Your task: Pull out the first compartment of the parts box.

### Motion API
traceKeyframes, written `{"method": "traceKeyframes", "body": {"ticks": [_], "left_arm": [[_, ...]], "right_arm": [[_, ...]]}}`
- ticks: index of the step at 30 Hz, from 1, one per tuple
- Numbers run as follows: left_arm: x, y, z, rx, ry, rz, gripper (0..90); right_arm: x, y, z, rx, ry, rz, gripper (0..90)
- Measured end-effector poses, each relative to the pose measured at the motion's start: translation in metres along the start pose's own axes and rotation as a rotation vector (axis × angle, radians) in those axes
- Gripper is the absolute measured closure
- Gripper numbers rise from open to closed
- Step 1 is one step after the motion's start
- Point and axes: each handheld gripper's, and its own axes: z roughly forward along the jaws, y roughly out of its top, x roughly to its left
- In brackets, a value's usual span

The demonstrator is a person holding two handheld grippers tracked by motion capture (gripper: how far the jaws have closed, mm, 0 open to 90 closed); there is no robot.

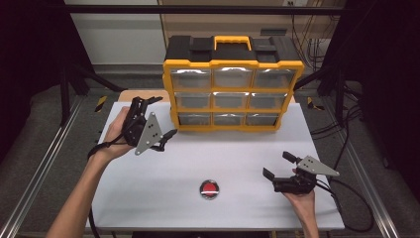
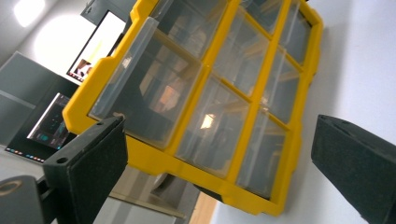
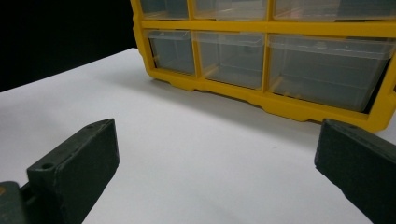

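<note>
**Q:** What stands where, from the largest item down?

**A:** The white counter (image 1: pixel 148 198) carries everything. At its far edge, near the middle, stands the yellow drawer cabinet (image 1: pixel 233 94), three rows of three clear drawers, all of them apparently shut. My left claw (image 1: pixel 163 140) hovers near the cabinet's lower left corner, jaws apart and holding nothing. My right claw (image 1: pixel 280 165) sits low by the counter's right edge toward the near side, jaws likewise apart and empty. Smallest is the round red-and-silver disc (image 1: pixel 209 189), lying near the near edge at the middle, between my two hands and well apart from both.

**Q:** Which step is in hand, and how should it go?

**A:** I judge that I am bringing the left claw to a drawer in the cabinet's left column. In the left gripper view the cabinet (image 2: pixel 210 102) lies tilted between the jaws, close ahead but not touched. I should level the claw, centre the jaws on the drawer's front lip, close only once the lip sits between them, then pull straight out so the cabinet does not slide.
</note>
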Motion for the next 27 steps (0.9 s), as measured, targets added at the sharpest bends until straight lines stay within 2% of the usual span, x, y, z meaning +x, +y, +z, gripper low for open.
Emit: {"method": "traceKeyframes", "body": {"ticks": [9,11,13,15,22,27], "left_arm": [[0.013,0.012,0.019,0.012,0.015,0.056,3.8],[0.015,0.014,0.023,0.001,0.022,0.062,3.8],[0.018,0.016,0.026,0.011,0.021,0.092,3.9],[0.019,0.018,0.029,0.02,0.023,0.115,3.9],[0.023,0.023,0.039,0.019,0.023,0.149,4.0],[0.024,0.024,0.051,0.027,0.028,0.189,4.6]], "right_arm": [[0.0,0.0,0.0,0.0,-0.002,-0.004,0.7],[0.0,0.0,-0.001,-0.001,-0.005,-0.002,0.7],[0.0,0.0,0.0,0.002,-0.003,-0.003,0.7],[0.001,-0.001,0.001,0.007,-0.004,0.0,0.7],[0.0,0.0,0.0,0.005,-0.003,-0.007,0.8],[0.001,-0.001,0.001,0.01,-0.003,-0.007,0.7]]}}
